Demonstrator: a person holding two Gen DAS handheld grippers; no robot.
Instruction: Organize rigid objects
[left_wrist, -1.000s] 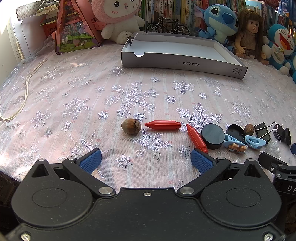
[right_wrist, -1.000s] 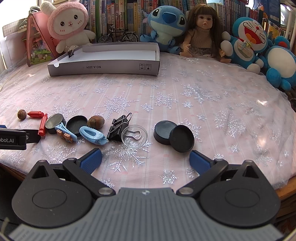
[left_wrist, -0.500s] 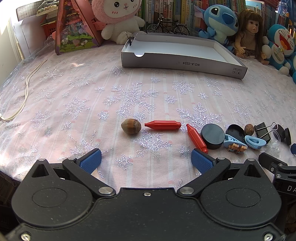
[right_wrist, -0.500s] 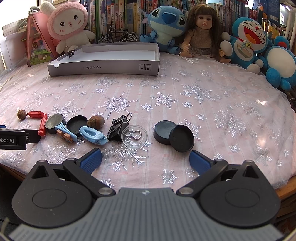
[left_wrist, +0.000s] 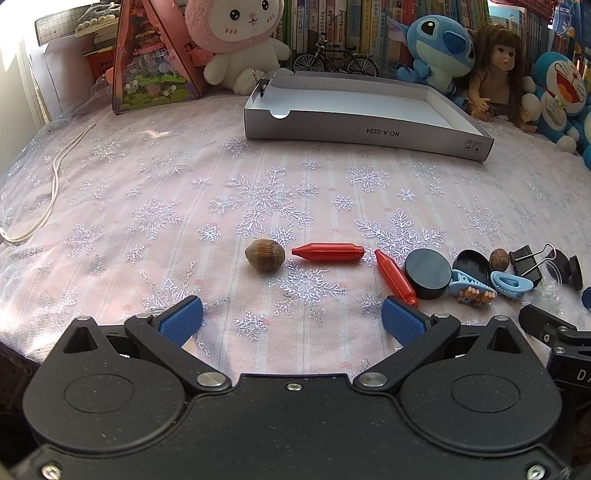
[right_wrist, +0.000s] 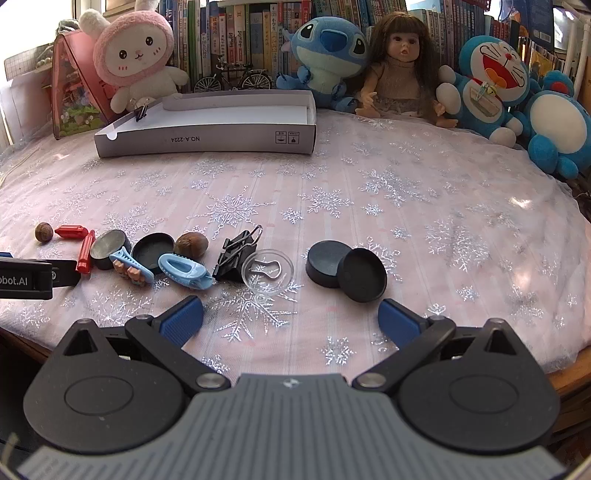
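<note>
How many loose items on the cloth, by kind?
Nuts: 2
Red pegs: 2
Black round caps: 4
Blue hair clips: 2
Binder clips: 1
Clear lids: 1
Total: 12

Both claws sit low and level, side by side: the left claw (left_wrist: 291, 319) with blue-padded jaws spread wide and empty, the right claw (right_wrist: 290, 317) likewise agape, gripping nothing.

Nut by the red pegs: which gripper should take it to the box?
Left. The nut lies just ahead of the open left gripper; for the right gripper it sits far left.
</note>
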